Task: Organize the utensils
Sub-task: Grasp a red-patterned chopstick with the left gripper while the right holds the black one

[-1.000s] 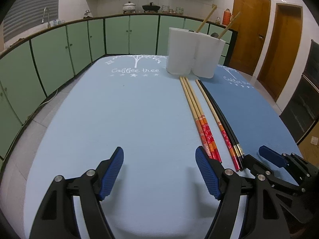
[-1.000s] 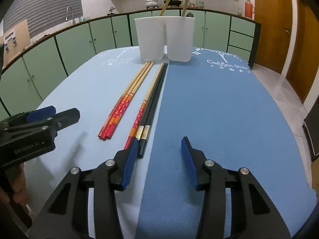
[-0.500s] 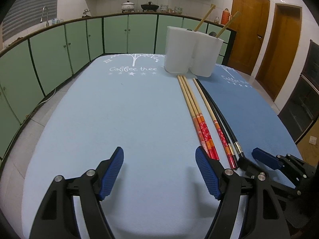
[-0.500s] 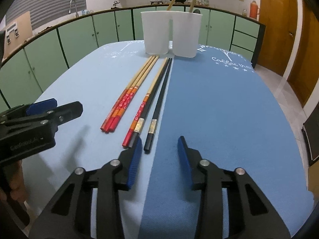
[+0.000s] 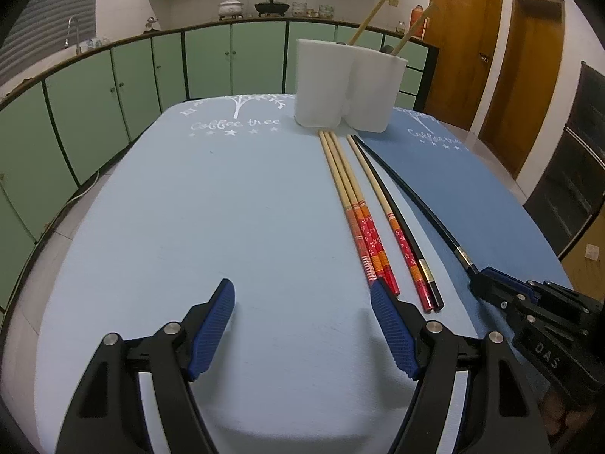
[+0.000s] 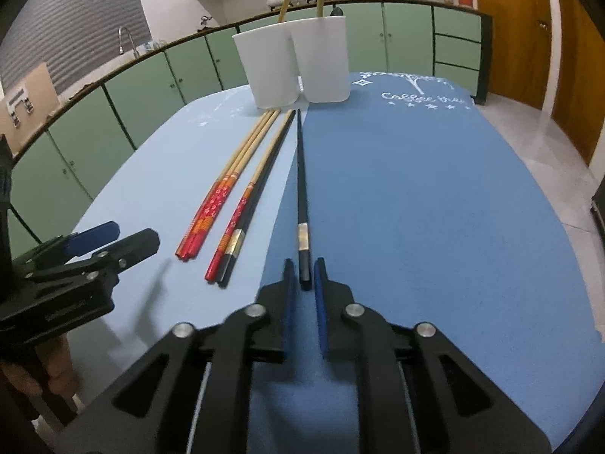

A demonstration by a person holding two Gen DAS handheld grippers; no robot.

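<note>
holder (image 6: 291,72) contents hidden, countertop pots (image 5: 230,5) tiny

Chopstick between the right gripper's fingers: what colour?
Black chopstick, with a metallic band near its handle end. Clearest in the right wrist view.

Illumination is dim, warm indoor light from above; no lamp is in frame. Both fisheye views bend straight lines strongly toward the edges, and the corners vignette to black. The left gripper (image 5: 302,321) casts soft, diffuse shadows on the light-blue mat (image 5: 211,219). The white holder (image 5: 349,85) appears slightly overexposed. The right wrist view shows motion blur on nearby parts. Background cabinets (image 6: 159,87) render soft and grainy.
</note>
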